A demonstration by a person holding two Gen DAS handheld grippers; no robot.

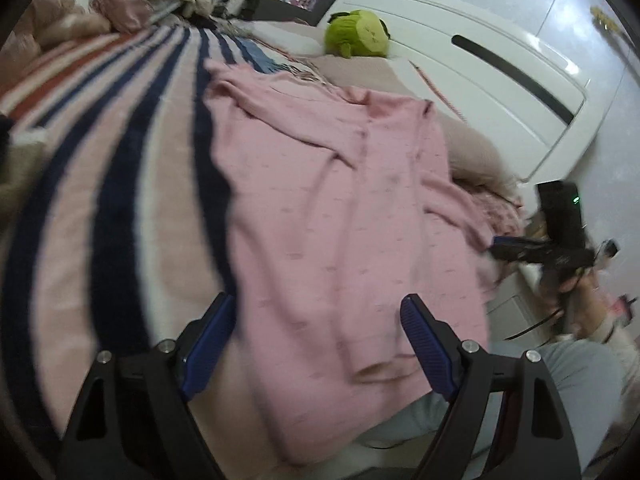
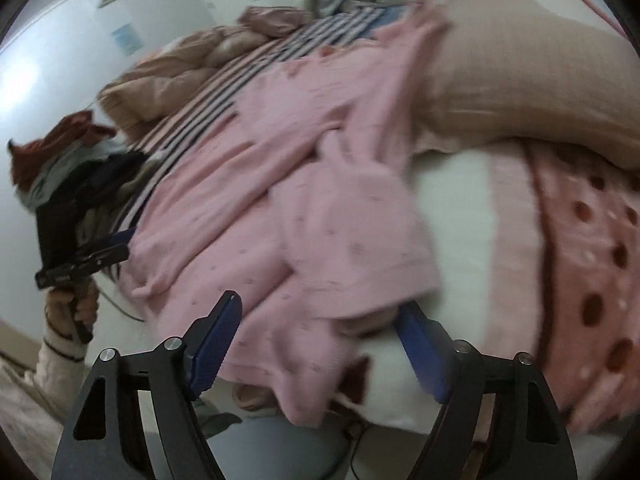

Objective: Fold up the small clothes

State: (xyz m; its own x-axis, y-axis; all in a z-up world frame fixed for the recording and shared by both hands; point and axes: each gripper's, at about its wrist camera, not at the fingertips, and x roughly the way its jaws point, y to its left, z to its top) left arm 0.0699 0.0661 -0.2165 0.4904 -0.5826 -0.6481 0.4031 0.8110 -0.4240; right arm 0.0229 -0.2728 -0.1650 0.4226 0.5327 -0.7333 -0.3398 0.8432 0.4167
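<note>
We see a pink top (image 1: 332, 216) spread over the striped blanket (image 1: 120, 168), our left gripper (image 1: 318, 316) fingers wide above its near hem, our right gripper (image 2: 320, 316) fingers wide around a folded sleeve (image 2: 352, 240)

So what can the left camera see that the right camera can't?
Only the left wrist view shows the white headboard, the whole green plush and the right gripper at the pink top's edge. Only the right wrist view shows the polka-dot blanket, the tan pillow and the left gripper. Both show the pink top spread on the striped blanket, with open fingers either side.
</note>
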